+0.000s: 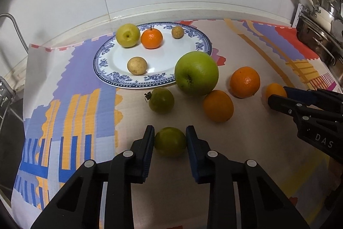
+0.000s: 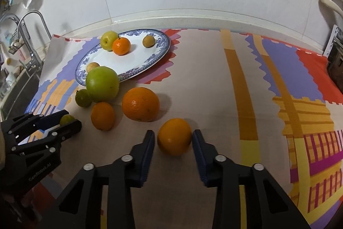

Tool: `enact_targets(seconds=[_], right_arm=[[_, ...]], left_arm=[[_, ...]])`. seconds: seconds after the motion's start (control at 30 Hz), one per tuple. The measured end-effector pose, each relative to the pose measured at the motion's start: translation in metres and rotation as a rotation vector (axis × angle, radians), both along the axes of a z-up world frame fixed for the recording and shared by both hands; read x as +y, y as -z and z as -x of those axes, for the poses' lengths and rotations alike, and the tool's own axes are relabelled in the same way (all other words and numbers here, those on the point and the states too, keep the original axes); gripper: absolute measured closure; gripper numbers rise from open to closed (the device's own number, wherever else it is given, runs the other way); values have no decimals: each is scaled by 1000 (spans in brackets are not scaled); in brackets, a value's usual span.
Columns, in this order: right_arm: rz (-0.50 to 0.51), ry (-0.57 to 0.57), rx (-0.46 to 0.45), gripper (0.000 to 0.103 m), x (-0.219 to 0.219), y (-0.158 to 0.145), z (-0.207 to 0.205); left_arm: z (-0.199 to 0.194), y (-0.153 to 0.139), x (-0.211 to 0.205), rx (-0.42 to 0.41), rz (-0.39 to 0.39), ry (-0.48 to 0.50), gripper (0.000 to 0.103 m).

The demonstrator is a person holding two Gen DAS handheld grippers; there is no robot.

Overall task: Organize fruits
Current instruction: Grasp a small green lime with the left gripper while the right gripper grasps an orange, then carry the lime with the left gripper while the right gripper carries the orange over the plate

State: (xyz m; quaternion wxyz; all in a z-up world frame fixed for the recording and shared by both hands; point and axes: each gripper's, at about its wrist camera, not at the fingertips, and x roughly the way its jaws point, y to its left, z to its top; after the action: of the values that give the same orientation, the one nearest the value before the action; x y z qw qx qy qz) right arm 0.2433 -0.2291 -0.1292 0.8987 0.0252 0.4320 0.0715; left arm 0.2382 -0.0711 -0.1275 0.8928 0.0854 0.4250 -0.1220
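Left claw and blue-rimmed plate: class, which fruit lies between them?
In the left wrist view, a small green fruit with a stem lies on the cloth between the left claw and the plate.

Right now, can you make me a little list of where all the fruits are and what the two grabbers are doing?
on plate: yellow apple, tangerine, two small brown fruits
on cloth: big green apple, oranges, small green fruits
left gripper: around a small green fruit, touching it
right gripper: around a small orange, small gaps both sides
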Motion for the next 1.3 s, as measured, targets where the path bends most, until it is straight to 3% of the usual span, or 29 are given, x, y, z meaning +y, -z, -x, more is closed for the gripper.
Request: enact_targets(seconds=[0.5,1.3], right_arm=[[4,-24,-45,68,4,-19,14],[-32,-62,-203,68,21,-84,67]], left_arm=[[19,-25,4,-66,31,-3,73],[69,-90,23,-248,94,6,73]])
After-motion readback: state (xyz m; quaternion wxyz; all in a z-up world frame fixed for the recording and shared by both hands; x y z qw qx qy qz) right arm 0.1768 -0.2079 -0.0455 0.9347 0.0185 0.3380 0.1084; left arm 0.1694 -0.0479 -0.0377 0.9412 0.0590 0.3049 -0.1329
